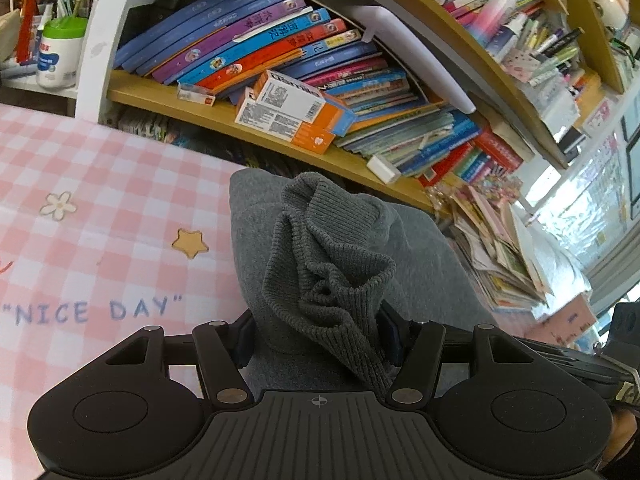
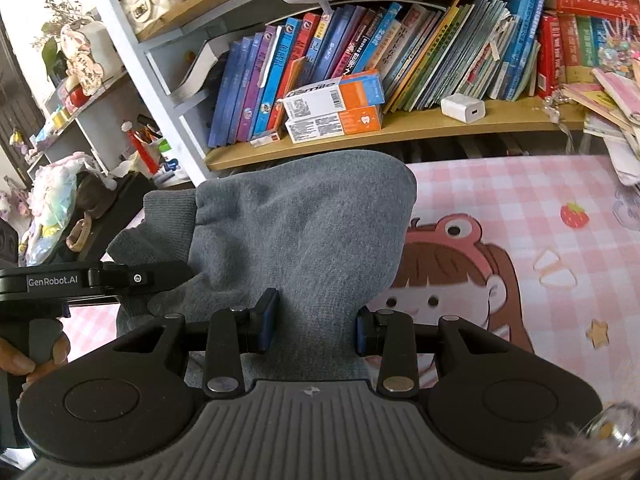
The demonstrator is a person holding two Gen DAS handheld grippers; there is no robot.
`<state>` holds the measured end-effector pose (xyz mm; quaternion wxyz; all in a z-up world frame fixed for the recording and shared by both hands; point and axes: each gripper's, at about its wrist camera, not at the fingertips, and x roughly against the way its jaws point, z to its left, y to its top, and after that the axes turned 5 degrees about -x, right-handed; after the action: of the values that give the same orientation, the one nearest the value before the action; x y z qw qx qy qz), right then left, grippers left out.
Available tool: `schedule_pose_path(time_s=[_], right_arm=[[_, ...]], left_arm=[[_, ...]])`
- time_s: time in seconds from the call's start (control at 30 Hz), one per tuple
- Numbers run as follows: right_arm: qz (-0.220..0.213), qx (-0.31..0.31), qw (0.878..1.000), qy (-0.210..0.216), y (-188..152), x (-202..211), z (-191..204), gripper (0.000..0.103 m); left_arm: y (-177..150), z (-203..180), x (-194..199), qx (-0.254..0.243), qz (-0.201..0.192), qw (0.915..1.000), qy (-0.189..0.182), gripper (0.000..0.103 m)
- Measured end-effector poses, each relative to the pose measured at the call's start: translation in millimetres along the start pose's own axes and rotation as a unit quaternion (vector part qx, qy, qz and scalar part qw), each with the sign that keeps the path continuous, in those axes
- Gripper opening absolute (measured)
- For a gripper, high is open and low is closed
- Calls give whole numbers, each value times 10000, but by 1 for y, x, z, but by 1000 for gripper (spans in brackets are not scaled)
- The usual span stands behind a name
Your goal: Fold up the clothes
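**Grey garment gripped at both ends**

"NICE DAY" is showing on the pink checked tablecloth. "GenRobot.AI" is reading off the left gripper, clamping the ribbed cuff. The right gripper is pinching the grey sweatshirt near the table's back edge, below crowded bookshelves.

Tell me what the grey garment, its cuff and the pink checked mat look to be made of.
Grey garment: soft matte fleece-like knit, likely cotton blend; faintly fuzzy surface with a heathered tone.
Ribbed cuff: coarser rib knit; clear parallel ridges, bunched between the left gripper fingers.
Pink checked mat: smooth printed sheet, possibly plastic or coated fabric; it lies flat, with crisp printed lettering.
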<state>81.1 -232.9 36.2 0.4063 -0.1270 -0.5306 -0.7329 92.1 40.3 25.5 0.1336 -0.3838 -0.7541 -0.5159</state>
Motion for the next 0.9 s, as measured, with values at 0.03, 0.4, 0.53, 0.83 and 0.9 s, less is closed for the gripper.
schedule_pose_path(time_s=[0.03, 0.4, 0.53, 0.83, 0.9], right_arm=[[11, 19, 10000, 6, 4, -5, -3, 33], [34, 90, 9999, 51, 43, -53, -25, 34], [33, 62, 10000, 50, 52, -65, -31, 34], [109, -114, 9999, 28, 57, -88, -50, 34], [177, -168, 9997, 12, 54, -94, -54, 35]], left_arm=[[3, 1, -5, 7, -12, 10000, 18, 59], [32, 17, -47, 217, -133, 9995, 195, 59], [43, 21, -59, 184, -127, 9995, 206, 59], [46, 30, -84, 197, -20, 9995, 262, 60], [44, 33, -90, 206, 72, 9993, 319, 63]])
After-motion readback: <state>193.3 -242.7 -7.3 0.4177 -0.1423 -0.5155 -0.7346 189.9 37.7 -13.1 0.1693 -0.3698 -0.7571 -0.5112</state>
